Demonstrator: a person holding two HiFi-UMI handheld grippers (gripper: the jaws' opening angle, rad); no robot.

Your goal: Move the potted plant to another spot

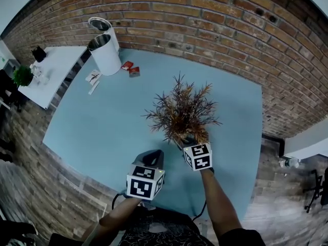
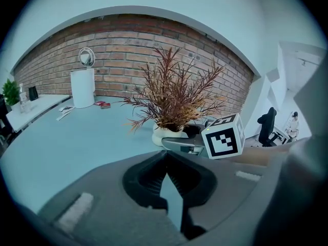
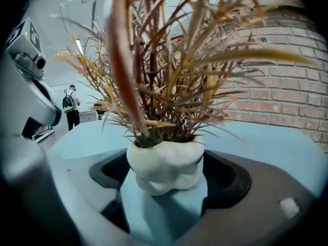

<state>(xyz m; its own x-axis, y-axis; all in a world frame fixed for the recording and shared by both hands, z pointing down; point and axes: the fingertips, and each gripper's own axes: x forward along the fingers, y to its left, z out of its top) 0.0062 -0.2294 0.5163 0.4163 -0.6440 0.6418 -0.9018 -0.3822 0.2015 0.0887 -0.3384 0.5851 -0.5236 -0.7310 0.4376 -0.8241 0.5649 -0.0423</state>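
Potted plant (image 1: 182,111), a spray of rust-brown, spiky leaves in a lumpy white pot (image 3: 164,160), stands upright on the pale-blue table (image 1: 102,122), right of the middle and nearer the near edge than the far edge along the red brick wall (image 1: 205,19). The right gripper (image 3: 168,177) has its jaws spread wide to either side of the pot; in the right gripper view a dark gap shows on each flank of the pot, so the pads frame it without pressing on it, and the pot's base still sits on the table. The left gripper (image 2: 165,159) hangs just left of the right one, close to the near edge; its jaws are drawn together at the tips with nothing between them, and it plays no part for now. A white cylindrical bin (image 1: 105,53) with its lid up stands at the far left corner, with small red packets (image 1: 130,68) just beside it, well apart from the plant.

The step in hand looks like the grasp, with the lift not yet begun. The next move calls for closing the right jaws squarely on the pot's waist until it is held firm, then raising it straight and keeping it upright, since the tall foliage makes it top-heavy; the open stretch of table toward the left edge would take it.
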